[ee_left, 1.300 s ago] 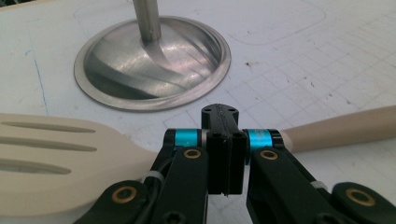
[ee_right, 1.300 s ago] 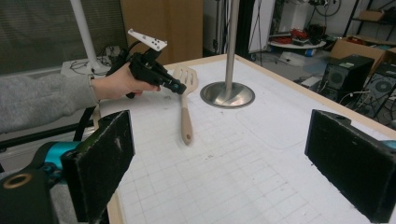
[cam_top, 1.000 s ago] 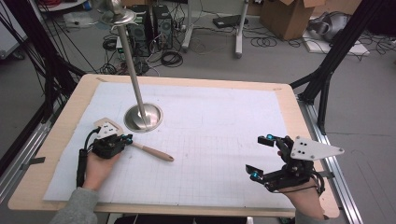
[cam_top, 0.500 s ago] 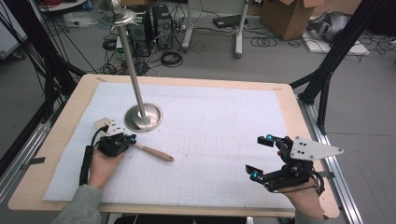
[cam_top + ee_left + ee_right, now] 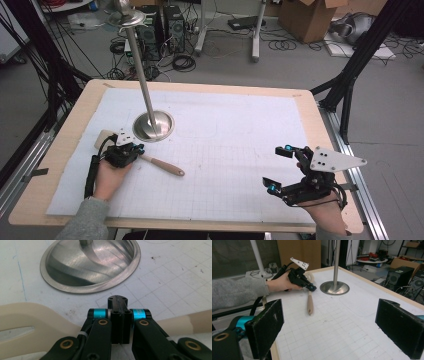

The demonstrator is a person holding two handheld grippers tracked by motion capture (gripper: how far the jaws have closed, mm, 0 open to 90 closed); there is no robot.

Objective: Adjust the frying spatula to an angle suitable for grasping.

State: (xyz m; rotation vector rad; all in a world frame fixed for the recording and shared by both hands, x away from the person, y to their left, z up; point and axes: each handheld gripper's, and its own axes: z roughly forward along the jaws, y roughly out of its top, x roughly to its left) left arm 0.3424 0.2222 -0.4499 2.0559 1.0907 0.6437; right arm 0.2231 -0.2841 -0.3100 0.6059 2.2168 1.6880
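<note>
Now the left gripper [image 5: 134, 151] has its jaws clamped on the spatula [image 5: 161, 164], right gripper [image 5: 280, 169] wide.

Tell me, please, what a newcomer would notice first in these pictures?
Probably the tall metal stand, its round base on the white mat's near-left part. Right before it, the left gripper is shut on a cream slotted spatula lying flat. The right gripper hovers open over the mat's near-right part.

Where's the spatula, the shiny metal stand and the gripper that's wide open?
spatula [image 5: 162, 164], high view, on its wooden handle.
shiny metal stand [image 5: 154, 125], high view, on its round base.
right gripper [image 5: 280, 169], high view, midway between its fingertips.
</note>
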